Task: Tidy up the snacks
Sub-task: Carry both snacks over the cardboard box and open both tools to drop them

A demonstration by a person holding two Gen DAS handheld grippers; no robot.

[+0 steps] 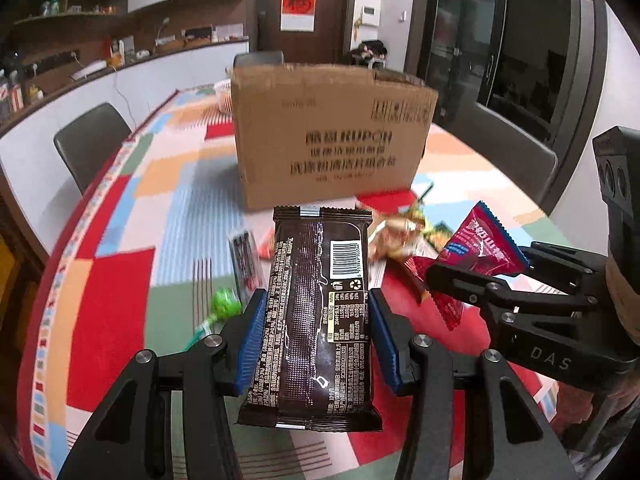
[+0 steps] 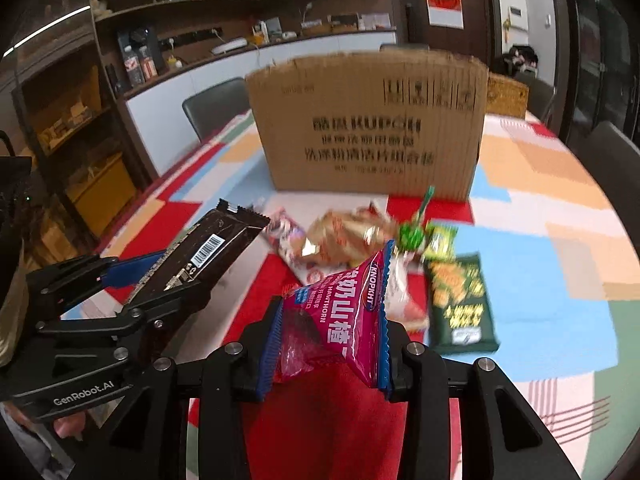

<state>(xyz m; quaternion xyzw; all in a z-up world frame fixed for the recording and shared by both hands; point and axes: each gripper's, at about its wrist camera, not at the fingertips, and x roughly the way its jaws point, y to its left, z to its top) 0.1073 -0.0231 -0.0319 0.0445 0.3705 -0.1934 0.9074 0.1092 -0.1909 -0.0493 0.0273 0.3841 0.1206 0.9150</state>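
Observation:
My left gripper (image 1: 316, 340) is shut on a dark brown snack bar wrapper (image 1: 316, 312), barcode side up, lifted off the table. That same bar (image 2: 208, 256) shows at the left of the right wrist view. My right gripper (image 2: 326, 340) is shut on a magenta hawthorn snack packet (image 2: 340, 320), also raised; this packet (image 1: 480, 248) appears at the right of the left wrist view. A brown cardboard box (image 1: 332, 136) (image 2: 368, 124) stands upright on the table beyond both grippers. Loose snacks lie between me and the box.
On the patchwork tablecloth (image 2: 540, 208) lie a dark green chip bag (image 2: 460, 304), a gold crinkled wrapper (image 2: 344, 236), a green lollipop (image 1: 226, 302) and a small black packet (image 1: 244, 260). Grey chairs (image 1: 92, 140) ring the table. A counter with clutter runs along the back wall.

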